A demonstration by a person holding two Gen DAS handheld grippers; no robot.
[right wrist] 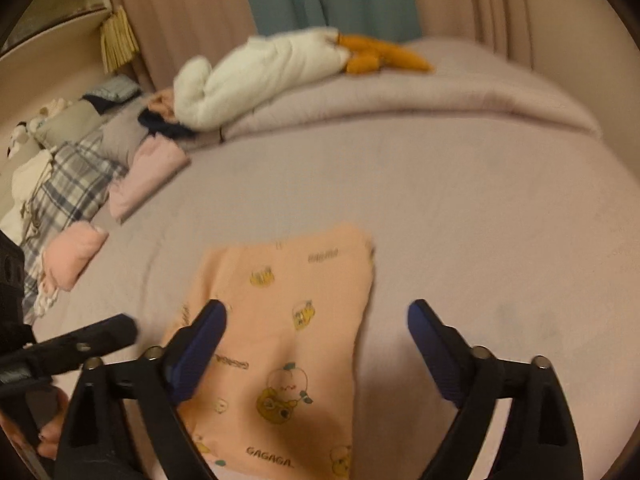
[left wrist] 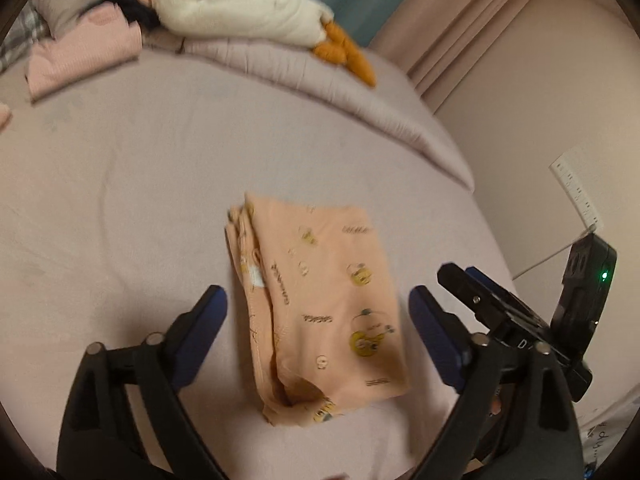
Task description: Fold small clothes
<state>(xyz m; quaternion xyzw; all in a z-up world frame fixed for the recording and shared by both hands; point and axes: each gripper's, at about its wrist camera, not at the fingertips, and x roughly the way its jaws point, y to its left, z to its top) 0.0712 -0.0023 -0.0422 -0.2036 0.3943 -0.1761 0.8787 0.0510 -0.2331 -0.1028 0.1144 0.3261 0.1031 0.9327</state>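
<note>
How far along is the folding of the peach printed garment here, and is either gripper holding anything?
Done: the peach garment lies folded into a compact rectangle on the bed sheet. In hand: nothing; the left gripper and right gripper are both open above it, pads clear of the cloth. Left: possibly the pink pieces near the pillows; whether they are finished I cannot tell.

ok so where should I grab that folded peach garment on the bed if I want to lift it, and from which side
Take the peach garment by its near short end, where the layers bunch into a thick edge. Come in low from the near side with the open left gripper, jaws above and below the stack. It lies flat on the bed sheet, so a top-down pinch would probably catch only the upper layer.
</note>
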